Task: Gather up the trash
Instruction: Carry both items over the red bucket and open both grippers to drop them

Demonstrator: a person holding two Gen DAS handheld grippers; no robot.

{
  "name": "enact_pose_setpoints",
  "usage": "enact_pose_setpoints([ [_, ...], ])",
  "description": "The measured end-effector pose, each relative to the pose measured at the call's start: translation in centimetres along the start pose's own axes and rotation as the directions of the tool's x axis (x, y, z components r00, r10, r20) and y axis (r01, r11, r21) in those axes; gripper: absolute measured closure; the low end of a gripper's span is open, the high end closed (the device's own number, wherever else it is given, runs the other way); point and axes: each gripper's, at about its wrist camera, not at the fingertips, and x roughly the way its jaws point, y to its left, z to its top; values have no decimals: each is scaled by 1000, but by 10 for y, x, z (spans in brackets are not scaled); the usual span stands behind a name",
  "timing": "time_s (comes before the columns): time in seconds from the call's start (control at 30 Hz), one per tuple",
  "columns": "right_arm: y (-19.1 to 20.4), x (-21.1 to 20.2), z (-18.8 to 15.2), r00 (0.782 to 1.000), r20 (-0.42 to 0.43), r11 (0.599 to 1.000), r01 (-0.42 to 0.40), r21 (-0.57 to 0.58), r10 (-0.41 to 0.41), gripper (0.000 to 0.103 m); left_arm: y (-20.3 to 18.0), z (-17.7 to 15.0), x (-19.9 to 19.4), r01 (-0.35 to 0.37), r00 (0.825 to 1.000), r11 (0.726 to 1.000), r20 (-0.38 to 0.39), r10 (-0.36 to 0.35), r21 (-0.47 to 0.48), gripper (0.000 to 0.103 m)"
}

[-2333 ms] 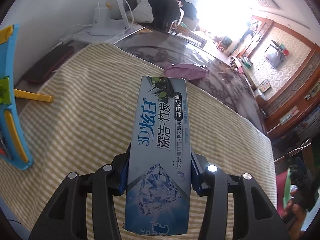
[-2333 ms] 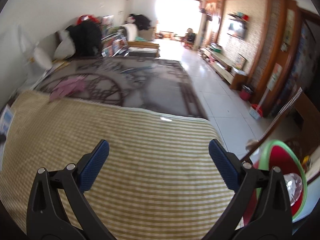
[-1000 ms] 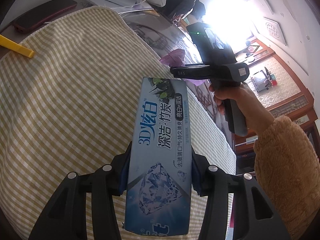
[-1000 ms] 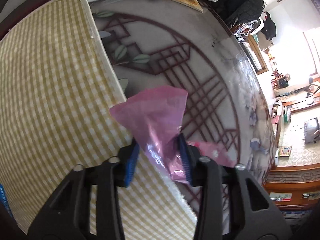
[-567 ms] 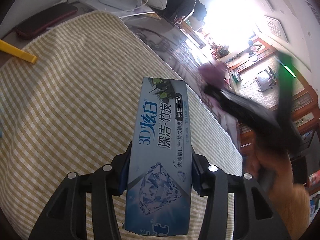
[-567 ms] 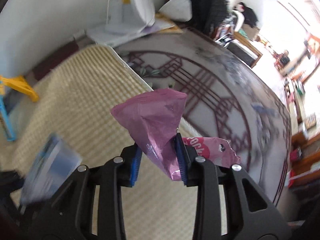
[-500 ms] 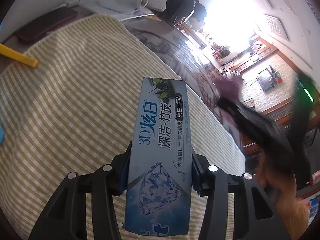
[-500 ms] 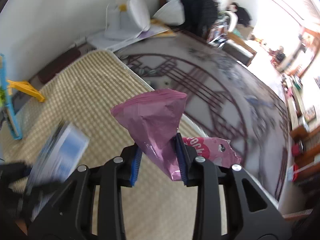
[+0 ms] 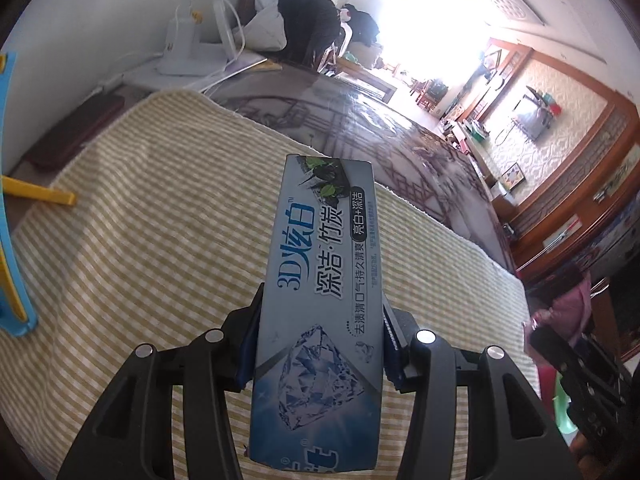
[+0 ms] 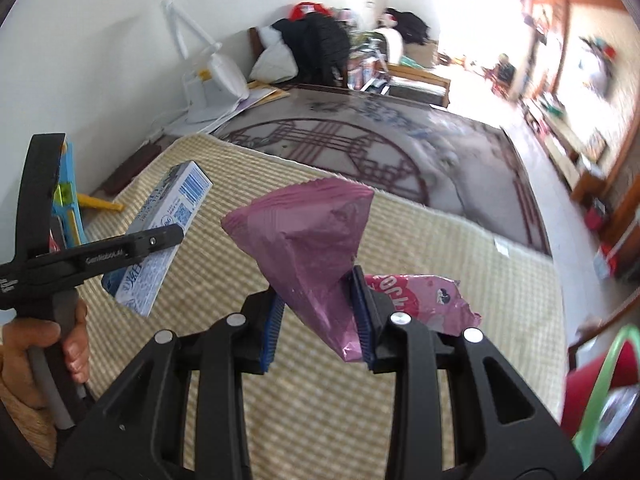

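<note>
My left gripper is shut on a blue-grey toothpaste box and holds it above the yellow checked cloth. The box also shows in the right wrist view, clamped in the left gripper. My right gripper is shut on a pink plastic wrapper, held above the cloth. The wrapper also shows at the right edge of the left wrist view. A red bin with a green rim sits at the lower right.
A glass table top with a dark lattice pattern lies beyond the cloth. A white desk lamp stands at the back left. A blue and yellow toy and a dark case lie at the left.
My right gripper closed on the pink wrapper, lifted it off the glass table and carried it back over the cloth toward the bin. The left gripper kept holding the toothpaste box.
</note>
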Motion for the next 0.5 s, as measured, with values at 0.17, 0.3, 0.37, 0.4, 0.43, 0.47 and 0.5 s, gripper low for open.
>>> enact_pose_setpoints([
  [0.17,-17,2,-29,1000,-9,993,28,112,-27,71,-2,2,0,-23,1000,1000,5,23,19,56],
  [0.3,-23,6,-44,998,-23,989,58,135,-56,71,-6,-1,-3,-35,999,999,22,34,36,56],
  [0.37,-24,9,-47,998,-32,989,65,136,-61,71,-9,-2,-5,-39,999,998,36,37,49,56],
  [0.4,-25,10,-49,997,-35,988,66,139,-62,71,-10,-3,-6,-46,998,997,42,43,58,56],
  [0.43,-28,7,-54,997,-33,988,67,142,-63,71,-12,-3,-7,-55,997,996,48,52,70,56],
  [0.47,-30,6,-55,997,-28,987,69,144,-65,71,-13,-3,-8,-60,997,995,53,56,80,56],
  [0.5,-31,4,-54,997,-20,987,74,143,-72,71,-14,-4,-8,-63,997,994,56,59,86,56],
])
